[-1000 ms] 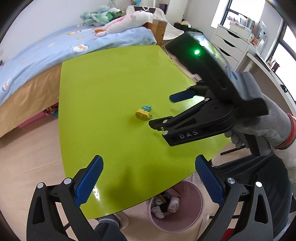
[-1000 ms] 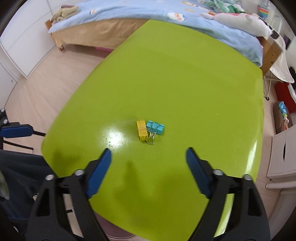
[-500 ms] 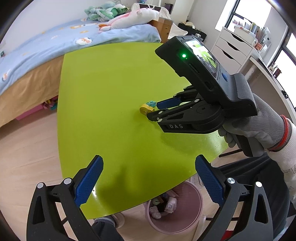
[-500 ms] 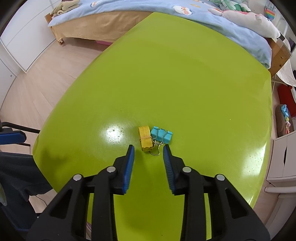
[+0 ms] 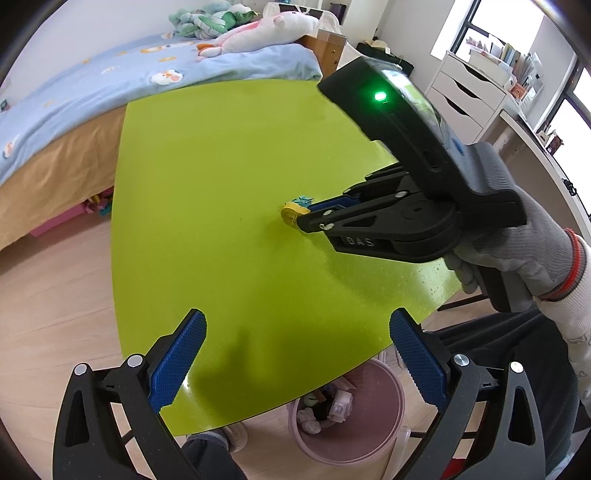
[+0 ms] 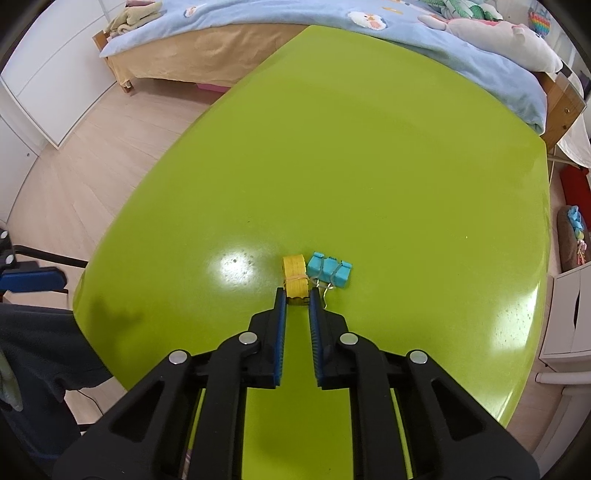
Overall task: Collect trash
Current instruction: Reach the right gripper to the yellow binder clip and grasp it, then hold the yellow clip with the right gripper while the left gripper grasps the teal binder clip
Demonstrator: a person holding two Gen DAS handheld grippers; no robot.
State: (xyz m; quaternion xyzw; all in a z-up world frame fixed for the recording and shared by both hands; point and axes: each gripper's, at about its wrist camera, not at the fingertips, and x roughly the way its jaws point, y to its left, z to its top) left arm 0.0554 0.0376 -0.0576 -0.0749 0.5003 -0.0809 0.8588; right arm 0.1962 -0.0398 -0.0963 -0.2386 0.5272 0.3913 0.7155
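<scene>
Fingers of the left gripper (image 5: 295,354) stand spread wide over the near edge of the green table (image 5: 221,166), holding nothing. Below that edge, at about five o'clock in the left wrist view, a pink waste bin (image 5: 351,432) sits on the floor with crumpled scraps inside. Further in, the right gripper (image 6: 296,295) reaches across in a gloved hand (image 5: 517,251), its blue pads drawn close on either side of the near end of a yellow binder clip (image 6: 294,277); whether they actually press it I cannot tell. Just beside that clip, at its two o'clock, lies a teal binder clip (image 6: 330,274). Beyond the table, at twelve o'clock, is a bed (image 6: 332,22) with a blue cover.
</scene>
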